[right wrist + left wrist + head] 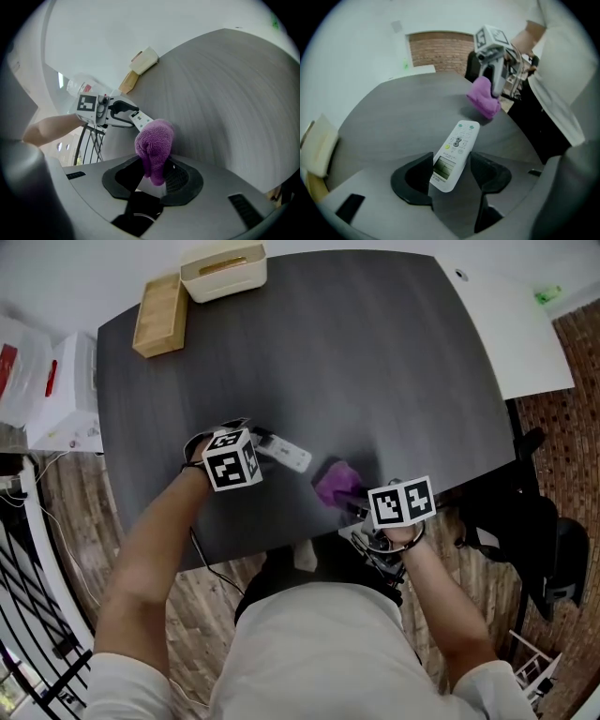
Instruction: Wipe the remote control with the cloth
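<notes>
"When you looked down past the wrists, what did the left tongs have?"

"Nothing gripped. They stood apart around the near end of the remote control, which lay buttons-up on the bench. A gap showed at one pad, and the other possibly brushed its edge."

"And the right tongs?"

"Clamped on the bunched purple cloth, held low near the bench's front edge."

"Which way was the remote from it?"

"Leftward, close but apart. Its long axis ran slantwise from the left tongs toward the cloth, so the free end lay nearest the right hand. Both forearms reached forward, tongs pitched steeply down."

"Beyond?"

"A wooden box and a white tray at the far edge."
</notes>
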Available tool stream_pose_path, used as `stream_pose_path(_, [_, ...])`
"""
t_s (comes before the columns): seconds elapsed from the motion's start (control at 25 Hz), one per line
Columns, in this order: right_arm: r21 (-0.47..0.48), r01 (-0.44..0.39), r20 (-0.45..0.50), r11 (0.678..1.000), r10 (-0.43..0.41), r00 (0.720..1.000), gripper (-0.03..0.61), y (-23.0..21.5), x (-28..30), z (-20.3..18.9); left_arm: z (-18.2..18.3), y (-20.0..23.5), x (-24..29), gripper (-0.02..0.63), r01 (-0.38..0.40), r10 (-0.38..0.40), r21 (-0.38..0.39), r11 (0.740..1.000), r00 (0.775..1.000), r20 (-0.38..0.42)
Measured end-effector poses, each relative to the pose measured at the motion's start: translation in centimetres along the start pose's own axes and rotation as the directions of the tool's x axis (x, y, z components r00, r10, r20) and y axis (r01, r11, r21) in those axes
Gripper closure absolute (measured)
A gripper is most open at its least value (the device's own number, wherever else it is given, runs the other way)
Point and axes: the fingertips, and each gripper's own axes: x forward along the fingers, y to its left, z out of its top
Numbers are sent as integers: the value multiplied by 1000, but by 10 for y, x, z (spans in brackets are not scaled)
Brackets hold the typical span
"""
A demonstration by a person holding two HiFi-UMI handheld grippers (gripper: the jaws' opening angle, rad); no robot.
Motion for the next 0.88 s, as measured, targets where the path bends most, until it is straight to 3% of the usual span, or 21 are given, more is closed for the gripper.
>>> stream_pose_path(0.2, [-23, 0, -1, 1000, 0, 1000, 465, 9, 18, -2, 4, -15, 0, 379, -19, 31, -242, 970, 998, 46])
stream_pose_path(0.44, [-84, 68, 19, 994, -67, 998, 465, 8, 38, 16, 2, -41, -4, 380, -42, 81, -439, 898, 994, 70])
stream_pose_path(0.72, [-156, 133, 46, 979, -127, 991, 465, 3, 45, 39, 6, -79, -6, 383, 24, 75, -558, 829, 985, 155])
stream_pose_path(0.88, [-252, 163, 44, 954, -157, 987, 465, 5, 48, 47, 19, -97, -6, 385, 96, 36, -568, 818, 976, 217])
